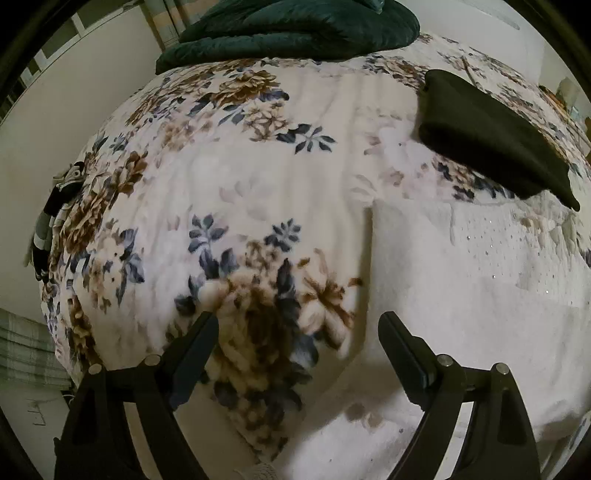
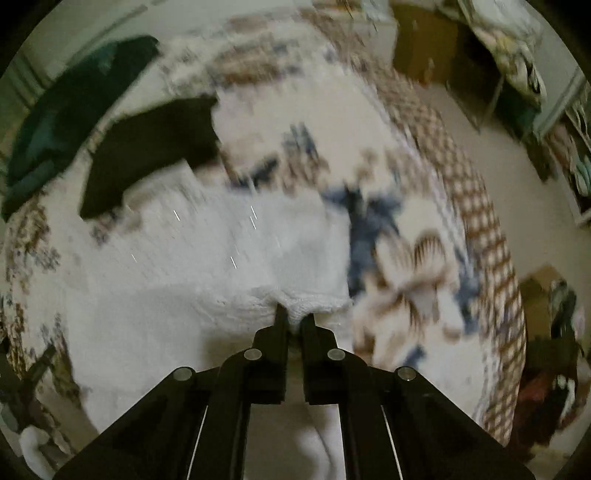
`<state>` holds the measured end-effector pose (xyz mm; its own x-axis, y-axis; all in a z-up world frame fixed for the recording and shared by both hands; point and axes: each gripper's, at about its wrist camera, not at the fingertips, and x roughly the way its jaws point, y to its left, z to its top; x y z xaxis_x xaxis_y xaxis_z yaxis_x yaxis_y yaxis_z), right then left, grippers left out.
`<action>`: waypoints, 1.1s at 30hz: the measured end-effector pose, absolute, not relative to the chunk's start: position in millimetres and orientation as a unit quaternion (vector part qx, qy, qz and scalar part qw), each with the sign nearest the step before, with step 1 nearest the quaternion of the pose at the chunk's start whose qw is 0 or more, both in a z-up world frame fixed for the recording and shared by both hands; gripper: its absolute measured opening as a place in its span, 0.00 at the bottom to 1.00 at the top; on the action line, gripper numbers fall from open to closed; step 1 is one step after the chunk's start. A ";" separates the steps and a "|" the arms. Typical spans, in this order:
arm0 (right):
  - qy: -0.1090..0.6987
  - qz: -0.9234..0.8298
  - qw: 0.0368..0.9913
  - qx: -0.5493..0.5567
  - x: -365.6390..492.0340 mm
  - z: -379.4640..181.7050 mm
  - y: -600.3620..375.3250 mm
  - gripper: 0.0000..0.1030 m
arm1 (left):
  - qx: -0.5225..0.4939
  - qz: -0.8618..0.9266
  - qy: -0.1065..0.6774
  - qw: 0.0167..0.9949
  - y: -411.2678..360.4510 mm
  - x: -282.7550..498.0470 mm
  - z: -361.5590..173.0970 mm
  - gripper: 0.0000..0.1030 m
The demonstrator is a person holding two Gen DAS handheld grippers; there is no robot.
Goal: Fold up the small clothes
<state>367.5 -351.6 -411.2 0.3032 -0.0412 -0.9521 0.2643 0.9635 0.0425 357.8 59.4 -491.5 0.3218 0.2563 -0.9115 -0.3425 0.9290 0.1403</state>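
Floral blanket (image 1: 229, 184) fills the near view, bearing a white knit garment (image 2: 229, 243) lying flat, unfolded. Dark folded garment (image 1: 491, 136) sits beyond, seemingly done. Right gripper (image 2: 295, 317) pinches the white hem; left gripper (image 1: 299, 328) gapes, holding nothing.

A bed covered by a cream floral blanket (image 1: 236, 155), printed with brown and navy flowers, fills the view. The left gripper (image 1: 297, 325) hovers over the blanket's near part, its two black fingers (image 1: 195, 343) spread wide apart with nothing between them. Just beside the gripper, toward the blanket's right side, lies a white garment (image 1: 480, 295) dotted with tiny sparkles, spread flat. Beyond the white garment, a folded black garment (image 1: 491, 136) rests on the blanket. At the blanket's far edge sits a dark green quilted bundle (image 1: 295, 29). A striped black-and-white cloth (image 1: 55, 218) hangs off the blanket's left edge.
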 end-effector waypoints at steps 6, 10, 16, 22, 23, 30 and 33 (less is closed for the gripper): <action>0.676 -0.069 0.720 0.142 424.1 -479.1 -393.1 0.22 | -0.042 0.177 0.548 0.816 59.4 358.4 -490.1 0.86; 0.664 -0.074 0.716 0.203 408.5 -461.6 -435.2 0.34 | -0.033 0.167 0.546 0.821 52.6 343.4 -485.6 0.86; 0.662 -0.047 0.701 0.261 412.5 -456.8 -485.8 0.46 | -0.016 0.184 0.555 0.811 19.1 291.9 -480.4 0.86; 0.694 0.027 0.643 0.323 471.3 -540.3 -496.9 0.51 | -0.004 0.240 0.573 0.784 -40.6 220.1 -488.3 0.86; 0.701 0.036 0.632 0.328 477.4 -554.1 -495.5 0.51 | -0.008 0.244 0.580 0.777 -51.4 209.1 -491.7 0.86; 0.711 0.058 0.664 0.224 492.4 -556.4 -503.6 0.07 | -0.035 0.219 0.624 0.749 -150.4 133.6 -508.0 0.86; 0.702 0.031 0.679 0.215 500.8 -553.3 -532.1 0.06 | -0.040 0.192 0.631 0.751 -182.5 118.6 -510.6 0.86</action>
<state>500.8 -532.1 -553.3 0.0136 0.3447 -0.9386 0.2595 0.9053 0.3363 118.6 -182.5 -510.6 0.1302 0.2376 -0.9626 -0.3391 0.9230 0.1820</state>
